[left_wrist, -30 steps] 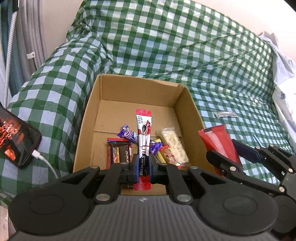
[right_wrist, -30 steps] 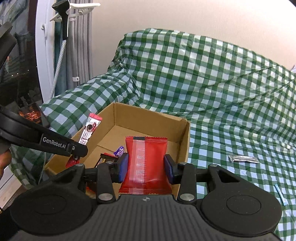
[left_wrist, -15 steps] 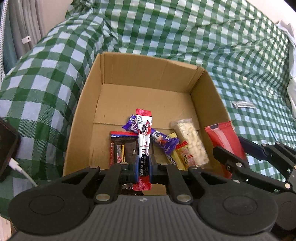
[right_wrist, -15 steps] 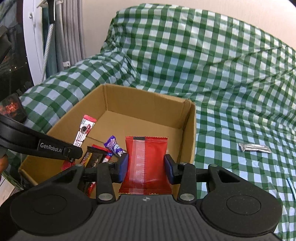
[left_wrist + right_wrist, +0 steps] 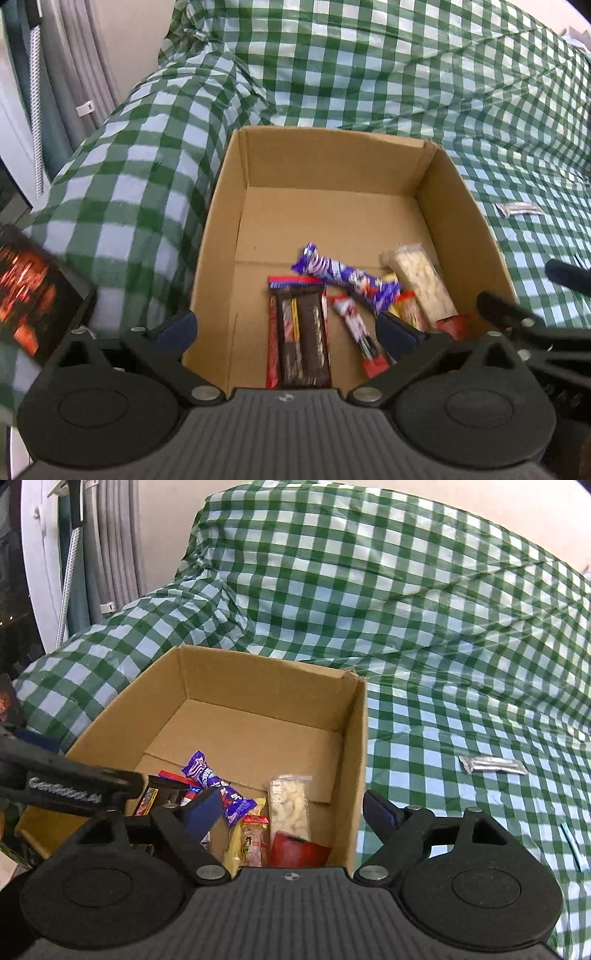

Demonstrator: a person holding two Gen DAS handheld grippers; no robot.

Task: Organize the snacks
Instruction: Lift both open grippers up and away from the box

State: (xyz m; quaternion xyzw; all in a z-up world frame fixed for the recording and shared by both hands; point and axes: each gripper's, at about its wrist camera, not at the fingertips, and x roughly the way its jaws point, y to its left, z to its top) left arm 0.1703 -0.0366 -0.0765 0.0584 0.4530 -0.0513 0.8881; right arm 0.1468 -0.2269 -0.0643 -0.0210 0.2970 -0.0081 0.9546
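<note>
Both grippers are opening w/ nothing between the jaws: left gripper [image 5: 286,325] has let go of the coffee stick [image 5: 356,328], right gripper [image 5: 291,808] the red packet [image 5: 299,853]. Both now lie in the cardboard box [image 5: 354,738] at lower centre, w/ the other snacks. One silver packet [image 5: 493,765] is left on the checked cover [image 5: 443,627], right of frame, prob. next.

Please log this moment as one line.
left tongs: opening, empty | right tongs: opening, empty | red packet: in box
</note>
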